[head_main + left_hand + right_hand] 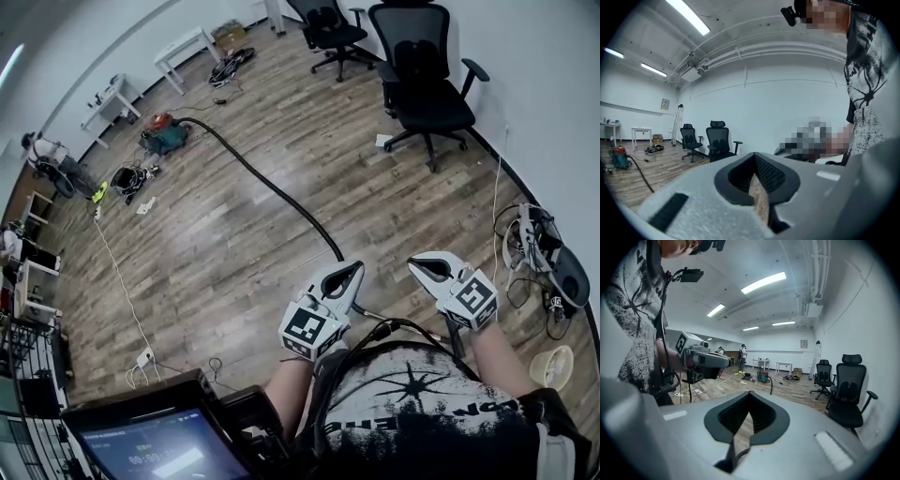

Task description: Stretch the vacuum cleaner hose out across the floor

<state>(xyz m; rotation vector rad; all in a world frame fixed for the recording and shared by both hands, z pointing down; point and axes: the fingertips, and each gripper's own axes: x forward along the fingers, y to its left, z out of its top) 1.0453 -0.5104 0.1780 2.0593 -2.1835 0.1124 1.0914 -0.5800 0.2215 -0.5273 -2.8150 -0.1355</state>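
A teal and red vacuum cleaner (164, 137) stands far off at the upper left of the wooden floor. Its black hose (272, 187) runs diagonally toward me and passes under my left gripper (349, 274). That gripper hangs above the hose's near stretch, shut with nothing in it. My right gripper (424, 266) hovers beside it, also shut and empty. The left gripper view shows closed jaws, the vacuum cleaner (618, 157) and the hose (643, 177) at the far left. In the right gripper view, the vacuum cleaner (763, 376) and the hose (771, 385) lie beyond the closed jaws.
Two black office chairs (427, 80) (333, 33) stand at the back right. White tables (187, 47) line the far wall. A tangle of cables (536, 251) lies by the right wall. A white cord with a power strip (142, 358) crosses the left floor. A screen (159, 445) sits below me.
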